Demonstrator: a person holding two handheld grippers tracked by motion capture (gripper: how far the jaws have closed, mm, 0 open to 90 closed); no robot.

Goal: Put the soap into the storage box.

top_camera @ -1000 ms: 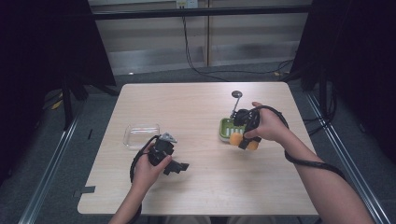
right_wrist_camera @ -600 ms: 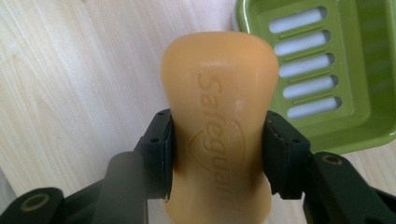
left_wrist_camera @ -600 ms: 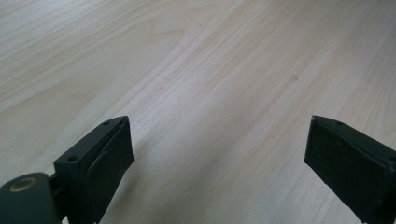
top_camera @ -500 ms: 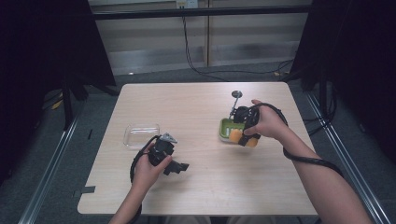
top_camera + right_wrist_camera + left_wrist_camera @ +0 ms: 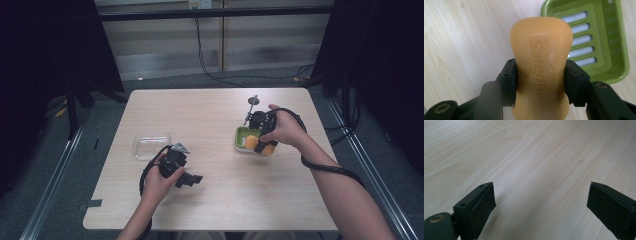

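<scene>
While the orange soap bar point(image 5: 541, 62) is clamped at its waist between the jaws of the right gripper point(image 5: 264, 145), it is held beside the green soap dish point(image 5: 616, 50), whose slotted floor lies bare. Judged from this, the pick-up is done and a placement, perhaps into the clear tray point(image 5: 150, 145), is left. The left gripper point(image 5: 541, 205) is held wide open over the table point(image 5: 536, 157), nothing gripped.

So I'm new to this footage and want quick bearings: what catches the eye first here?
The orange soap bar, clamped at its waist in the right hand-held gripper, hangs partly over the near edge of the green slotted soap dish at the table's right. At front left, the left hand-held gripper has its jaws wide apart over bare wood, a clear tray just beyond it.
</scene>
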